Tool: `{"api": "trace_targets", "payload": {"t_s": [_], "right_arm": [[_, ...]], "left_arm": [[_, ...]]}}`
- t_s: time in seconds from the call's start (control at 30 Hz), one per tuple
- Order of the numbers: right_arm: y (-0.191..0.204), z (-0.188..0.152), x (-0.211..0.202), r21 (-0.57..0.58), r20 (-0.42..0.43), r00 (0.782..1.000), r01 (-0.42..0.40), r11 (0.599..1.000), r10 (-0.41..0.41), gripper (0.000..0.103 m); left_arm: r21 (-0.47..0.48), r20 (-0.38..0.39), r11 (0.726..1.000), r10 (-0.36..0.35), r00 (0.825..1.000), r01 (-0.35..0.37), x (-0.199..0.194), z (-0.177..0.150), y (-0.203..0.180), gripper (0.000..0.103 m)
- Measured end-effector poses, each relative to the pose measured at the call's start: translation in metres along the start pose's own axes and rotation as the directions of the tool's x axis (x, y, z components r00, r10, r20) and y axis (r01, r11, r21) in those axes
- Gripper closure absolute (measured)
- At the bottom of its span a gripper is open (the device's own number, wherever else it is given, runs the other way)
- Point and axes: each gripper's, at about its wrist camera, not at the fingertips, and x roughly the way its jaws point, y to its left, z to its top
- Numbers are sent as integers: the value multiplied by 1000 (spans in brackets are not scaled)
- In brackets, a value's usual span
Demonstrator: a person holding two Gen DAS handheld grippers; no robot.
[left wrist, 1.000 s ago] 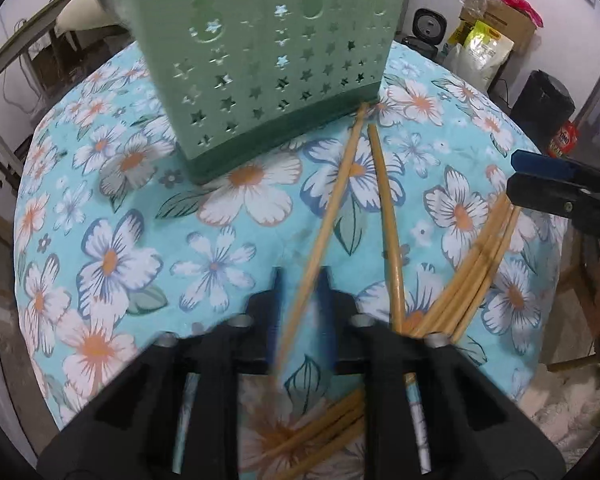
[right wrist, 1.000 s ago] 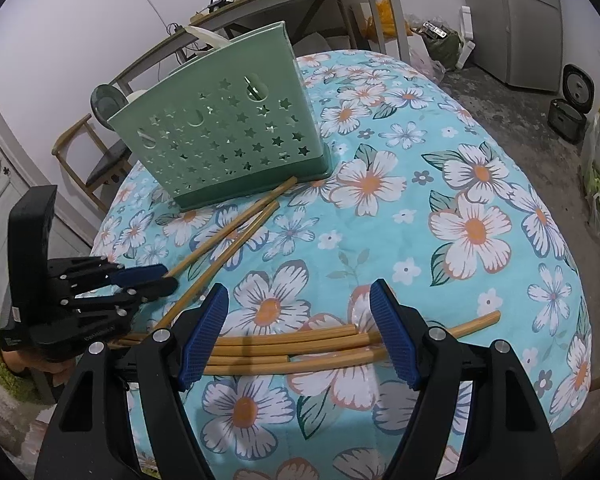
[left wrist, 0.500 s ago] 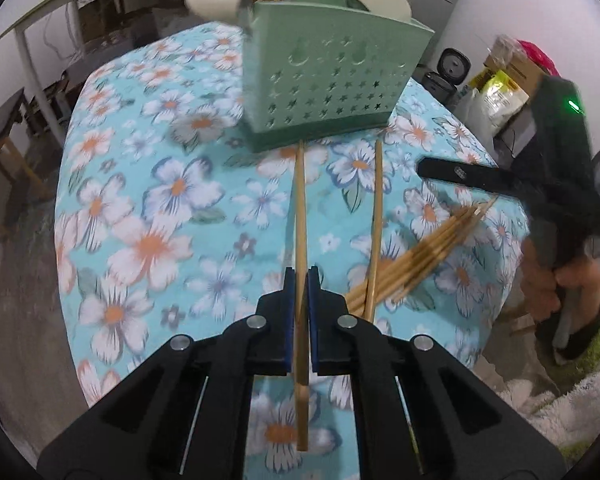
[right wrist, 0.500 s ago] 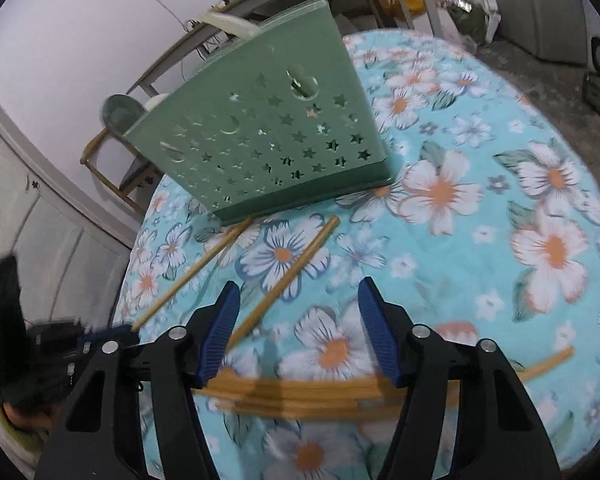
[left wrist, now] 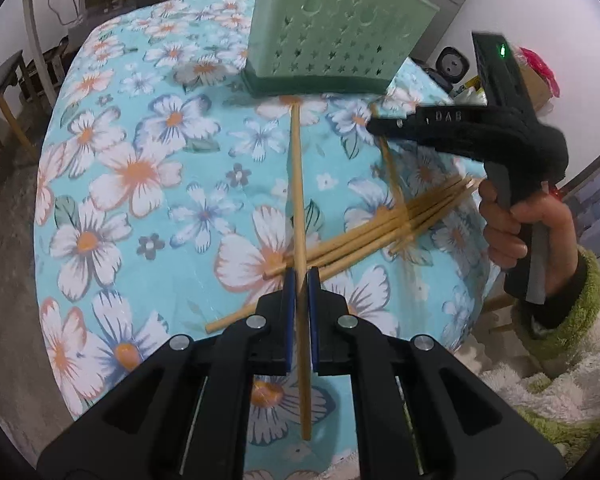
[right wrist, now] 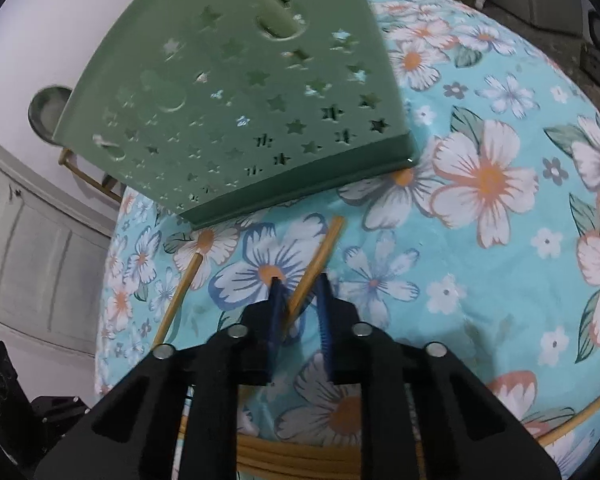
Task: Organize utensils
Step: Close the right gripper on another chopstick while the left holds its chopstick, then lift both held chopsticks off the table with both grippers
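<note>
My left gripper is shut on a bamboo chopstick and holds it lifted, its tip pointing at the green star-perforated utensil holder. A pile of several chopsticks lies on the floral tablecloth to its right. My right gripper has its blue pads close around a second chopstick lying in front of the holder; a small gap remains at the right pad. The right gripper also shows in the left wrist view.
The round table's edge drops off at left and front. The held chopstick also shows in the right wrist view. Chairs, boxes and a rice cooker stand around the table.
My left gripper closed on the chopstick and lifted it. My right gripper moved forward from over the pile toward the holder, and its jaws narrowed around the second chopstick.
</note>
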Motion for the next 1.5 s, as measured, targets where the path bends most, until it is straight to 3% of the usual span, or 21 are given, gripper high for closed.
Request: {"api": "trace_targets", "payload": {"t_s": [0.2,0.4,0.7,0.97,1.13,1.23,1.5], "right_arm": [[-23,-10,-17,54,-4,1000,-15,998,16,97],[-27,-14,-23,64,-4,1000,-16,998,16,97],[-21,-11,-19,29,-29,999,-14,999,15,95],[-14,-4,-9,-19,-33,999,12,1000,-13,90],[-9,-3,-6,-38,-17,999,35,999,-36,90],[-8,-3,-5,-30,-5,999,40,999,-40,94],[-3,2,-31,-16,43,998,-43,999,44,96]], "left_arm": [[36,37,999,9,999,-11,-2,21,0,90],[68,47,998,3,999,-7,21,51,-5,82],[90,12,993,76,997,-76,71,92,2,81],[131,26,984,121,992,-123,89,111,-3,81],[137,52,979,143,988,-149,94,113,-7,83],[136,69,976,162,984,-170,94,113,-10,96],[62,112,990,119,987,-126,56,107,-1,97]]}}
